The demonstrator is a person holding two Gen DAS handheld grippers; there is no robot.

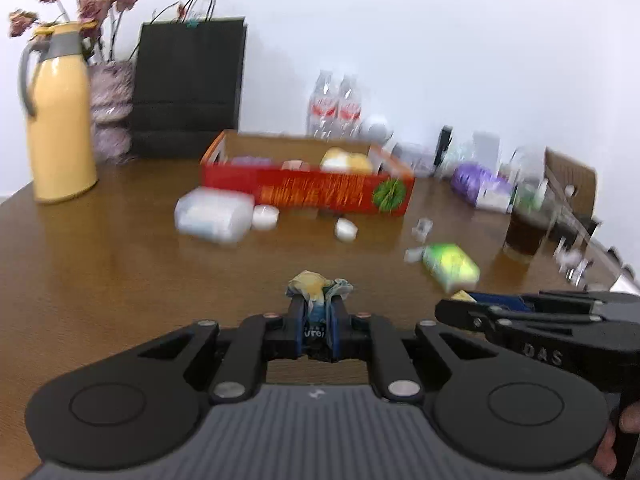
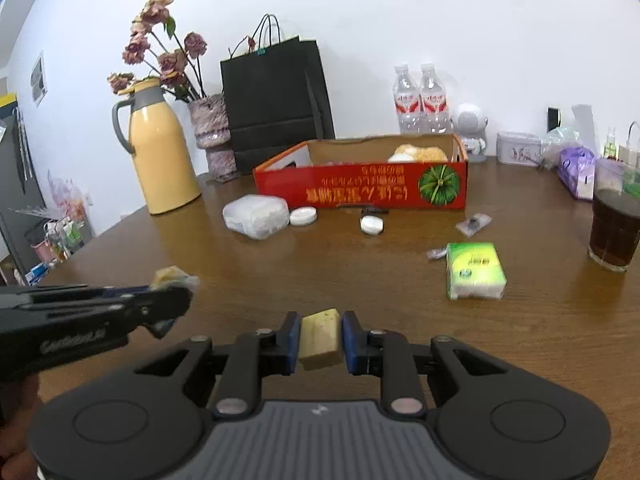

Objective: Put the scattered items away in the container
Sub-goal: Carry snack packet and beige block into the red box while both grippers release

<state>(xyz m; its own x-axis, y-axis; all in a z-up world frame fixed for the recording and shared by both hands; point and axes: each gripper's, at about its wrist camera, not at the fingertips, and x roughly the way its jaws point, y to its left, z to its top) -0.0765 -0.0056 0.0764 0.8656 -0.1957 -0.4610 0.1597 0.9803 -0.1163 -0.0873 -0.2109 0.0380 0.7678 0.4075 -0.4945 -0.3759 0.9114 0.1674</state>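
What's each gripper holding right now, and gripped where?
Left gripper: crumpled wrapper, pinched at its lower end. Right gripper: yellow sponge block, clamped across its two sides.

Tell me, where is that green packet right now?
The green packet lies flat on the wooden table, right of centre in the right wrist view, in front of the red box. A small wrapped item lies beside it, the dark drink further right.

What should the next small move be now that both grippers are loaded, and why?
Probably carry both forward over the red box and release there: the left gripper pinches a crumpled wrapper, the right gripper a yellow block, both short of it.
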